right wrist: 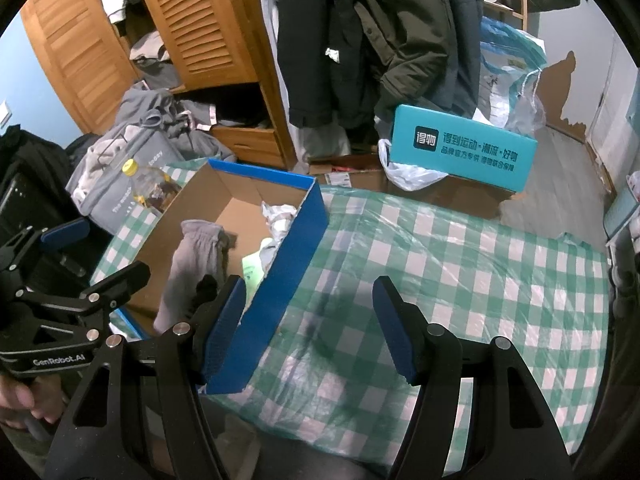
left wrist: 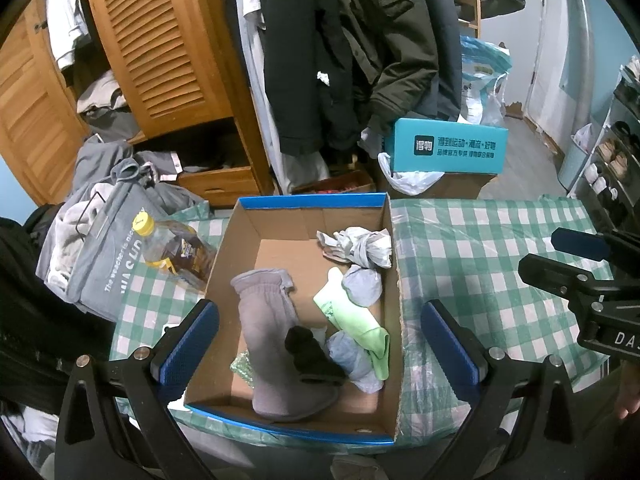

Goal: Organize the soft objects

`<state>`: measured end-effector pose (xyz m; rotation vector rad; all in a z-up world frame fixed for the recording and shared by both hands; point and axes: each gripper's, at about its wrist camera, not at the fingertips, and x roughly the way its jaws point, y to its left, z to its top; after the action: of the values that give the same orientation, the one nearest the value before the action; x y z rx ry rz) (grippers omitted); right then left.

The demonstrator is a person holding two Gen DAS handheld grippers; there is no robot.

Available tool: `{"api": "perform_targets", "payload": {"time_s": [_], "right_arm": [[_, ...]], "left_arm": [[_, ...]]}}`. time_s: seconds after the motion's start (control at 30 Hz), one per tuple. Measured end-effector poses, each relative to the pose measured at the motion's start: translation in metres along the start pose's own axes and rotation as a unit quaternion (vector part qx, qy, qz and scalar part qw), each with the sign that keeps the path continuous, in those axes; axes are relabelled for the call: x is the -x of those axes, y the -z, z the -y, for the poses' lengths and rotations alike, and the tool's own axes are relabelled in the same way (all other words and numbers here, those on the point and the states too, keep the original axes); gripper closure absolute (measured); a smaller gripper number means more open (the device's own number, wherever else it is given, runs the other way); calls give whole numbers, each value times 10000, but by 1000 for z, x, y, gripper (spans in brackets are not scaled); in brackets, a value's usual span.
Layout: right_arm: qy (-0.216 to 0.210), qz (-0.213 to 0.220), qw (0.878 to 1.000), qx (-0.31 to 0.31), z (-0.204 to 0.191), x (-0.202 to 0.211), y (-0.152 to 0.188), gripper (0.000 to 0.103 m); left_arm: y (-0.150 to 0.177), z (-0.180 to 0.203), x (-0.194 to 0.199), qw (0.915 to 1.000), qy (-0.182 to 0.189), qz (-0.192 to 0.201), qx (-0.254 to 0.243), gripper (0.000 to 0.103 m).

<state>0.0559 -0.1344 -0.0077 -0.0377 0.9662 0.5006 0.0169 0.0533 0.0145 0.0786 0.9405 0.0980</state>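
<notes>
An open cardboard box (left wrist: 394, 280) with blue outer walls sits on the green checked table. In it lie a long grey sock (left wrist: 268, 340), a black sock (left wrist: 310, 354), a light green sock (left wrist: 352, 316), pale blue balled socks (left wrist: 362, 284) and a white-grey bundle (left wrist: 358, 246). My left gripper (left wrist: 320, 348) is open and empty, hovering above the box's near half. My right gripper (right wrist: 308, 328) is open and empty above the bare tablecloth, just right of the box's blue wall (right wrist: 280, 292). The grey sock also shows in the right wrist view (right wrist: 192, 264).
A yellow-capped bottle (left wrist: 172, 248) and a grey tote bag (left wrist: 100, 264) stand left of the box. A teal carton (left wrist: 448, 146), hanging coats (left wrist: 340, 52) and a wooden wardrobe (left wrist: 168, 48) are beyond the table. The tablecloth (right wrist: 460, 280) stretches right.
</notes>
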Motion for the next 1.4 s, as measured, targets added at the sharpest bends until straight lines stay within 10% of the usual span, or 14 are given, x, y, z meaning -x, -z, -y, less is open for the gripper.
{"api": "perform_targets", "payload": {"time_s": [1.4], "right_arm": [[-81, -43, 10000, -32, 2, 1, 1, 38]], "left_arm": [[4, 1, -3, 9999, -38, -151, -71, 1]]}}
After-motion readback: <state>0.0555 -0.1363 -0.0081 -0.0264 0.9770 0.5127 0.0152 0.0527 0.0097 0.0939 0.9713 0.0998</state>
